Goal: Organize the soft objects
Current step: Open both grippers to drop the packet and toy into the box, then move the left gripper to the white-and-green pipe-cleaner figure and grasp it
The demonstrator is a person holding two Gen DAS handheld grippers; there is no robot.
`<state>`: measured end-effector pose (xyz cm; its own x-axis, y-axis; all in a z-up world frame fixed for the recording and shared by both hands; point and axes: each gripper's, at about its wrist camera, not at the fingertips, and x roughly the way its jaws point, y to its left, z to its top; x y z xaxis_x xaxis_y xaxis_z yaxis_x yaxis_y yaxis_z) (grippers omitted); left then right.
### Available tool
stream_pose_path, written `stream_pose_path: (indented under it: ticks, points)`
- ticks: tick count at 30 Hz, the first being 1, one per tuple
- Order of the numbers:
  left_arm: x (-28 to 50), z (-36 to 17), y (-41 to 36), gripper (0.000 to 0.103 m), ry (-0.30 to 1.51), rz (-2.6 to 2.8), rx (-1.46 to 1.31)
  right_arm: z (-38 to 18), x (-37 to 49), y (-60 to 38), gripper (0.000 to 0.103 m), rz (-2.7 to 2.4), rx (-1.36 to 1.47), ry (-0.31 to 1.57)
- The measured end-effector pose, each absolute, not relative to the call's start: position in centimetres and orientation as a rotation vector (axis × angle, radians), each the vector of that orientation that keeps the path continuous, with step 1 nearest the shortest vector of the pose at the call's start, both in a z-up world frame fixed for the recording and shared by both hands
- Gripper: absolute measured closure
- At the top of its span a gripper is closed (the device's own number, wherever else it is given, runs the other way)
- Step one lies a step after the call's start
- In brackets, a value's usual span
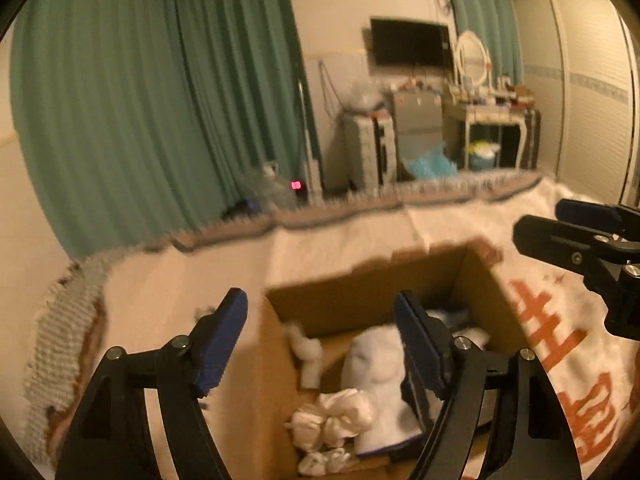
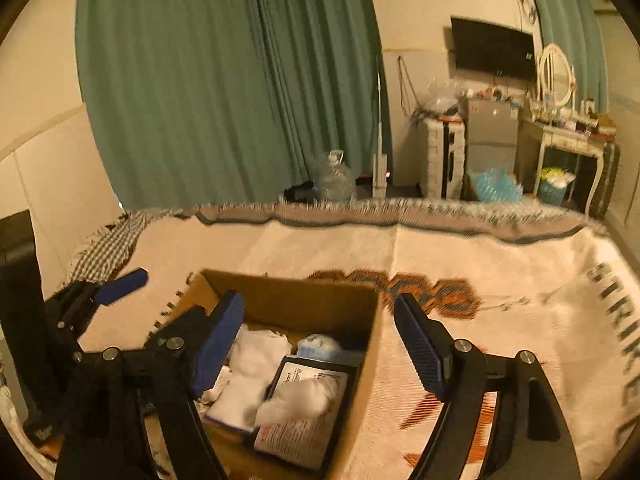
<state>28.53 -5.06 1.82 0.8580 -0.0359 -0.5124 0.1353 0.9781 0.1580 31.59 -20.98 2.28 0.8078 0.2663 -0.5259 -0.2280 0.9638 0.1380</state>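
Note:
An open cardboard box sits on a blanket-covered bed. It holds white soft items: a folded white cloth, bunched white socks, a small white piece, a light blue item and a flat printed packet in a dark tray with a white wad on it. My left gripper is open and empty above the box's left part. My right gripper is open and empty above the box's right wall; it also shows in the left wrist view.
The cream blanket with orange and grey lettering covers the bed, its fringed edge at the far side. Beyond stand green curtains, a water jug, a suitcase, a dressing table and a wall television.

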Motion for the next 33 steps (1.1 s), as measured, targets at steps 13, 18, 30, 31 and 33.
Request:
stream_pose_path:
  ticks: [13,18,30,31,33]
  points:
    - [11.7,18.6,-2.6,0.007,0.157,-0.033,0.132,18.0,14.2,-21.6,0.0,0.249,-0.005,0.316]
    - [6.8,19.1,-1.5,0.007,0.112,-0.009,0.121,19.3,8.4,-21.0,0.0,0.253,-0.043,0.271]
    - [6.1,10.9,-1.0,0.007,0.244,-0.024,0.129,12.2,5.0,-19.7,0.0,0.267,0.043,0.32]
    - [6.5,10.1,-0.9,0.007,0.263,-0.025,0.128,11.2,5.3,-19.7,0.0,0.269,0.055,0.334]
    - [7.7,8.0,-0.5,0.007,0.31,-0.024,0.107,8.9,6.1,-19.5,0.0,0.258,0.058,0.355]
